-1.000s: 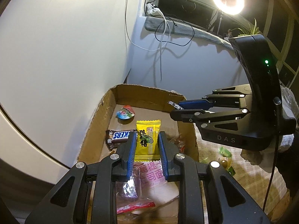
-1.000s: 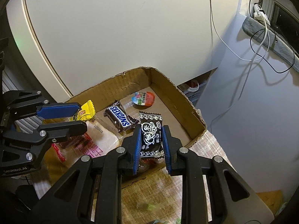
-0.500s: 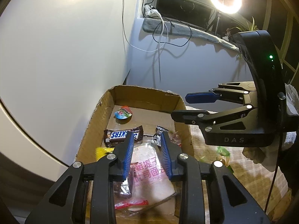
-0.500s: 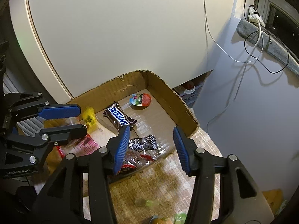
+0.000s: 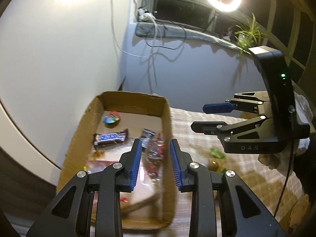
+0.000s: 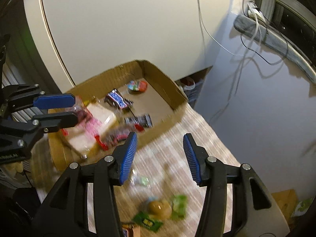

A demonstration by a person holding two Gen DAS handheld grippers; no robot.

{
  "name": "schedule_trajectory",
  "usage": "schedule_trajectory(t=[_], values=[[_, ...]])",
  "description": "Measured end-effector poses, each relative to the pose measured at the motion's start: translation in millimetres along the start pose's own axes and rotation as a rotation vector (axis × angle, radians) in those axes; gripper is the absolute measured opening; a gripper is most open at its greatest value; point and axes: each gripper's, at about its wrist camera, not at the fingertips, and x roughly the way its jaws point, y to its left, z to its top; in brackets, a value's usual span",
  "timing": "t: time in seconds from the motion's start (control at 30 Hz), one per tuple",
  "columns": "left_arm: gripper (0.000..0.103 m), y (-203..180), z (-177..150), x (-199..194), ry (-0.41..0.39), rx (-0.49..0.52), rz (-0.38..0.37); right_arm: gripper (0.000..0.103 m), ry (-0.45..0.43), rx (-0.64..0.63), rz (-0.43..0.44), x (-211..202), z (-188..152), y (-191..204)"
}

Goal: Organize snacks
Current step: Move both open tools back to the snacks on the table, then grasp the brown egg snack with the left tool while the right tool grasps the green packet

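1. Landmark: cardboard box, open top, on a checked surface by a white wall.
2. Inside box: Snickers bar mid-floor; round colourful jelly cup nearer the far wall; small black-and-white packet near the box's right side; big clear bag w/ pink print at the near end, partly over red wrappers. Yellow bit at the left wall, too blurred to ID.
3. Outside box, on the surface to its right: loose snacks – green packets, a round brown one, a pale wrapped candy. Blurred.
4. Left gripper: above the box's near-right part, fingers narrowly apart, nothing between them; box contents only show through the gap.
5. Right gripper: over the surface just right of the box, outside its wall; fingers moderately wide, empty.
6. Each gripper shows in the other's view, well apart, box between/below them.
7. Both views smeared w/ motion blur.
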Motion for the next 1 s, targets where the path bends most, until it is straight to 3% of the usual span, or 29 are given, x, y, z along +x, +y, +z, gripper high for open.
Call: schedule_trajectory(t=[0.57,1.0], values=[[0.028,-74,-39,41,0.135,0.075,-0.118,0.051,0.125,0.092,-0.03,7,-93,-47],[0.028,-99,-47,74,0.209,0.089,-0.13,0.05,0.157,0.08,0.03,23,-112,-45]])
